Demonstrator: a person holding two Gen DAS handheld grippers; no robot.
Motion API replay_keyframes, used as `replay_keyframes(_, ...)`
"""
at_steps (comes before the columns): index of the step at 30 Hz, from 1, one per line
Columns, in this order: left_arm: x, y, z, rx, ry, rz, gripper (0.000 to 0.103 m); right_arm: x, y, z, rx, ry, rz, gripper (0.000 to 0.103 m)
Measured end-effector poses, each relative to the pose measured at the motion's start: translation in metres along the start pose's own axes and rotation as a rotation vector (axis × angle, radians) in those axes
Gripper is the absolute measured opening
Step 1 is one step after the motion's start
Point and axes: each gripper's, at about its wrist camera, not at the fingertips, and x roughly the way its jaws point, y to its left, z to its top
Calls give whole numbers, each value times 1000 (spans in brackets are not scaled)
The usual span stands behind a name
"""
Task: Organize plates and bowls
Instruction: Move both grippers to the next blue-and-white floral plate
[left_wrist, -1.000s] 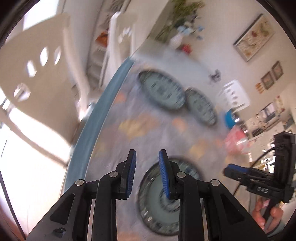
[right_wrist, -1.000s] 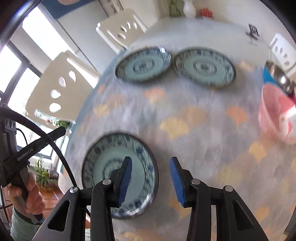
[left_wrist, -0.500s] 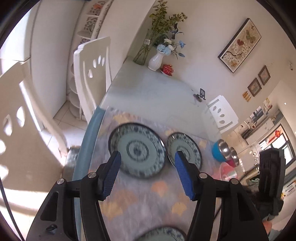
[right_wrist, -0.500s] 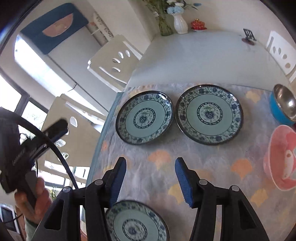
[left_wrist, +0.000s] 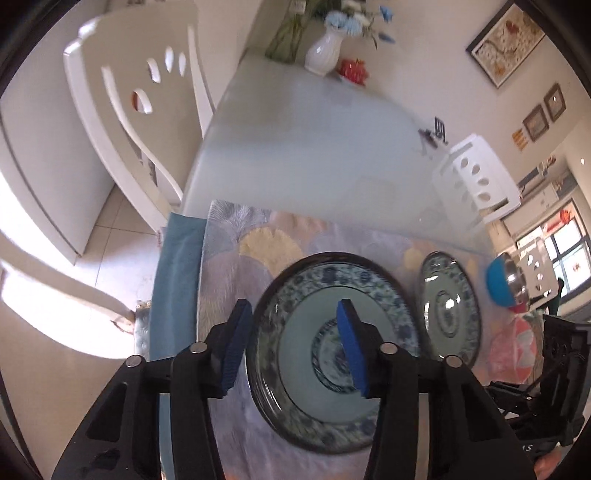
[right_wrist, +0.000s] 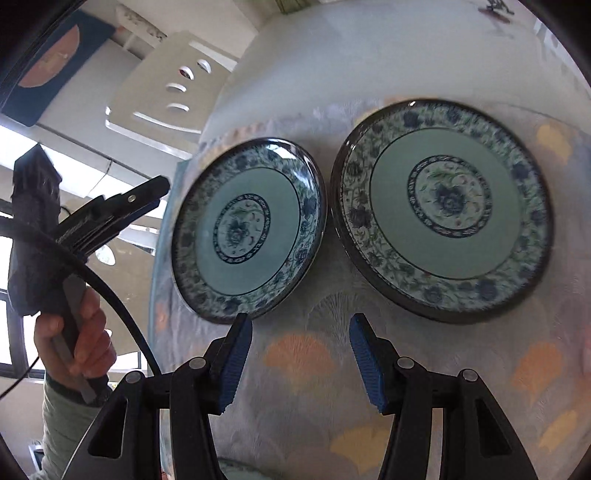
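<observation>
Two blue-and-white patterned plates lie side by side on the tablecloth. In the left wrist view my open left gripper (left_wrist: 293, 347) straddles the left rim of the near plate (left_wrist: 306, 354); the second plate (left_wrist: 448, 310) lies to its right. In the right wrist view my open, empty right gripper (right_wrist: 301, 360) hovers just in front of the gap between the left plate (right_wrist: 247, 229) and the right plate (right_wrist: 443, 206). The left gripper (right_wrist: 110, 218) shows at the left there. A blue bowl (left_wrist: 504, 282) and a pink bowl (left_wrist: 513, 347) sit at the right.
A floral tablecloth (right_wrist: 303, 362) covers the near part of the pale table (left_wrist: 314, 147). White chairs (left_wrist: 140, 96) stand at the table's left and far right. A white vase with flowers (left_wrist: 325, 51) and a red item stand at the far end.
Both grippers moved forward toward the two far plates, which now look much larger. The left gripper opened wide and came down around the left plate's rim. The near third plate dropped almost out of view.
</observation>
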Motion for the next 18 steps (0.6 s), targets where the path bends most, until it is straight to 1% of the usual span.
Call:
replay_keyframes(4,15,6,4,29,17,10,41,16,0,7,-10,16,5,53)
replay_keyframes(9,31,13,9,26,45,-7,41,29,-3,14,-3,34,13,53)
replay_keyframes(13,39,16,8,16,57,-34,40,29,-1,17,-26,10,5,53)
replay_keyframes(16,39,19,9,14,60,-38,40,33,3,22,-45,5,13,53)
replay_keyframes(18,39,18,9,20,60,-36,40,34,5,22,-52,-1,4,50)
